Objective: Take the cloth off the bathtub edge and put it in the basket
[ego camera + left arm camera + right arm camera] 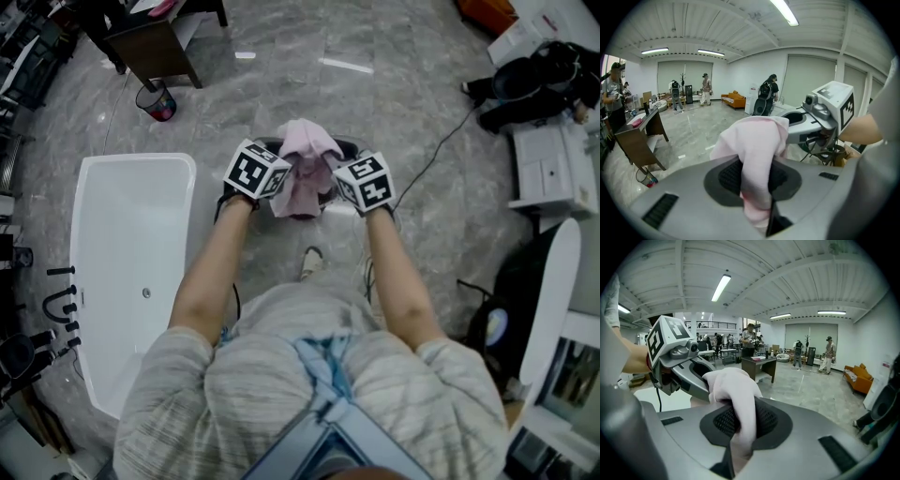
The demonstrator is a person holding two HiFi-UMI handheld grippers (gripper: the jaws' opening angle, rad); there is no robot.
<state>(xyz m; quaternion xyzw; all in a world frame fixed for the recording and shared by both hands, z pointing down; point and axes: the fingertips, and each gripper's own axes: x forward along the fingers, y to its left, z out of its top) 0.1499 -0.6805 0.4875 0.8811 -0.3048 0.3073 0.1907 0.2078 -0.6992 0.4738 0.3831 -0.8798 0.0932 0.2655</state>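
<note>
1. Cloth [305, 167] is off the bathtub [190, 216] edge, so that part is done.
2. Still to do: release it into the basket [348, 147], whose dark rim shows right under the cloth.
3. My left gripper [757, 185] and right gripper [740, 423] each pinch the cloth, jaws nearly closed.
4. Cloth is pale pink, soft, bunched between both grippers, with limp folds hanging.

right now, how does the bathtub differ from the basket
The bathtub is white and long; the basket is dark and much smaller. The bathtub lies mostly in plain view with a bare inside; the basket is mostly hidden under the pink cloth, with only parts of its rim showing. Both stand on the grey floor.
</note>
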